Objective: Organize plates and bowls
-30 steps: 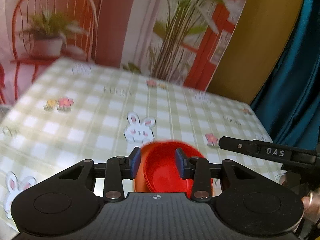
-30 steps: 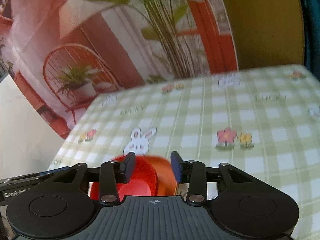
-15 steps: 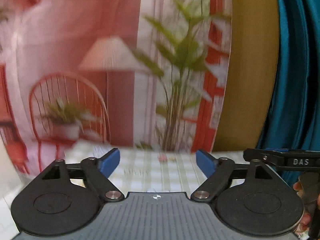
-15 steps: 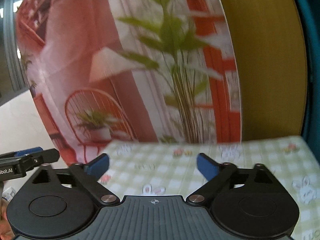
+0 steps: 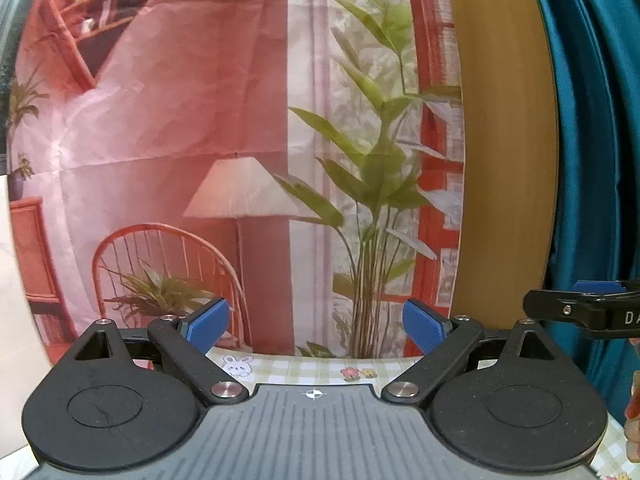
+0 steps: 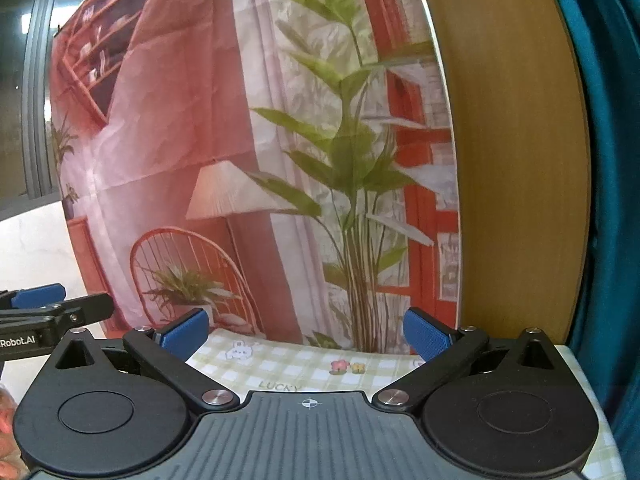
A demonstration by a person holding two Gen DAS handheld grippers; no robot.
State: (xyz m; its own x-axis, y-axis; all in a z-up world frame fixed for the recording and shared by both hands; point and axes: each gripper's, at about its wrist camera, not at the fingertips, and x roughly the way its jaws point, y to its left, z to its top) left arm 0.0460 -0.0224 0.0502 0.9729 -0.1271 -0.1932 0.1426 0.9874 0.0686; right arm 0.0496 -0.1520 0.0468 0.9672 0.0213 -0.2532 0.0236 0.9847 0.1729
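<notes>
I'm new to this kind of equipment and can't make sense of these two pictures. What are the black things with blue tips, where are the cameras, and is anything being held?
There is no robot here: a person holds a two-finger tool in each hand, and a fisheye camera on each looks forward along its fingers. One picture comes from the left gripper, the other from the right gripper. The blue parts are the finger pads. Both grippers are spread wide open and hold nothing. Each also shows at the edge of the other's picture. Ahead is a table with a green checked tablecloth printed with bunnies and flowers, and behind it a printed backdrop of a room. No plates or bowls are in view.
</notes>
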